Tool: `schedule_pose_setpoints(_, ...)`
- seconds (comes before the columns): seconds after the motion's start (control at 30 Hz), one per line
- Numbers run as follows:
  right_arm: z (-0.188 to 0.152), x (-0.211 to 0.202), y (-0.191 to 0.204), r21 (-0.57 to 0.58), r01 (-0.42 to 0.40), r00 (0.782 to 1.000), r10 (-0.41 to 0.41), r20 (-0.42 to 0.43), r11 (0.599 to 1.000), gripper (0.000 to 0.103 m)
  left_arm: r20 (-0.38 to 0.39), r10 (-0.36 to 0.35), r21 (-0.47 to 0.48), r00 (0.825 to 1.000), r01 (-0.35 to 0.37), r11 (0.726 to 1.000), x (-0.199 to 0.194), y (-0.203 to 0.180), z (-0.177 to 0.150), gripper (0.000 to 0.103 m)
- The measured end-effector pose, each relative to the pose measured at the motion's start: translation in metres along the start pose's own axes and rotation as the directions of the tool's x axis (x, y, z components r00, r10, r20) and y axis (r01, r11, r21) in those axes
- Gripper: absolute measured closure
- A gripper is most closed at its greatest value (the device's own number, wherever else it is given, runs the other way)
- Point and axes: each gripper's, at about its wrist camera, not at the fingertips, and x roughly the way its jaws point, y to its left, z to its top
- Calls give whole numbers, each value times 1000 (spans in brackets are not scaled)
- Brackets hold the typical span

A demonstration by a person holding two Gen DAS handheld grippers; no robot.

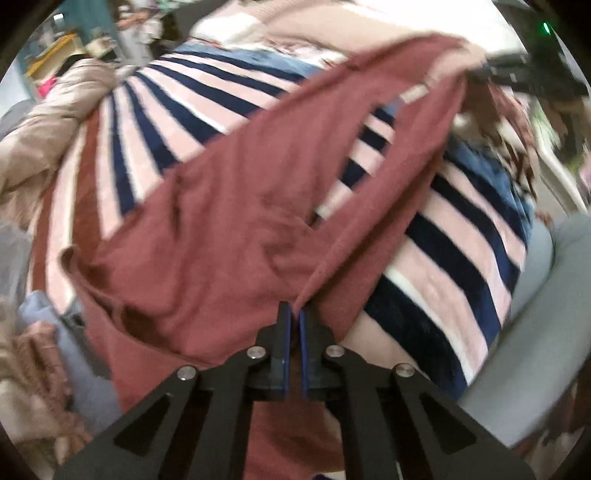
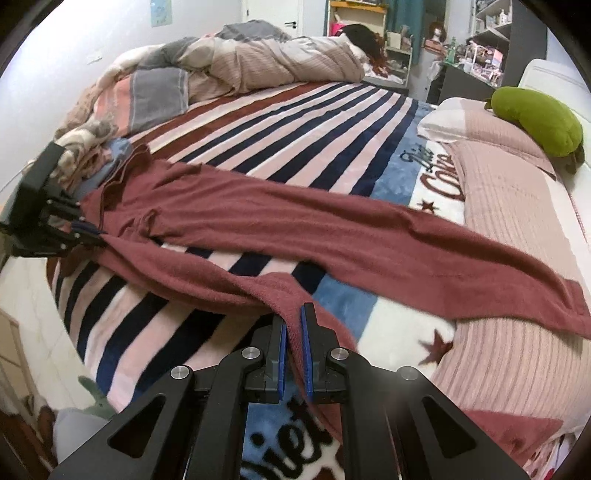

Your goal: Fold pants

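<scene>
Long rust-red pants (image 2: 295,214) lie stretched across a striped blanket (image 2: 295,122) on a bed. The waist is at the left and the legs run to the right. In the left wrist view the pants (image 1: 221,221) fill the middle, and my left gripper (image 1: 293,310) is shut on a fold of their near edge by the waist. The right wrist view shows that left gripper (image 2: 88,234) at the far left, pinching the waist end. My right gripper (image 2: 293,314) is shut on the nearer leg's cloth, lifting it slightly. From the left wrist it is a blurred dark shape (image 1: 480,70) at the leg end.
A crumpled beige and grey duvet (image 2: 258,59) lies at the far side of the bed. Pink ribbed pillows (image 2: 509,206) and a green plush (image 2: 535,122) sit at the right. A heap of clothes (image 2: 88,147) lies beyond the waist. Shelves (image 2: 487,33) stand behind.
</scene>
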Motion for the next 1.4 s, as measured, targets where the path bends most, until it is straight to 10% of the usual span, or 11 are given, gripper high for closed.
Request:
schedule_pose_setpoints(0.37,67,42,-38,52,36,998,-39,41,998,101,87,266,-104,960,-257,961,11,62,69,101)
schedule_pose_setpoints(0.67,97,135,-74,86,14,996,-6,-87,996,98,-40,282,-155,959,-285,946,82,97,91,97)
schedule_pose_setpoints(0.8,91,160,-89,136,0,993,16,-118,991,70,-47,376,-191,925,-378,906,82,100,92,53)
schedule_pose_setpoints(1.07,80,98,-90,195,-41,999,35,32,980,46,119,285,-258,951,-247,934,6,79,69,42)
schedule_pose_setpoints(1.2,61,70,-75,197,-88,995,77,62,976,46,68,143,-155,987,-131,979,14,50,49,40)
schedule_pose_setpoints(1.4,39,54,-55,183,-109,993,100,59,977,46,16,96,-138,995,-93,986,46,43,50,40)
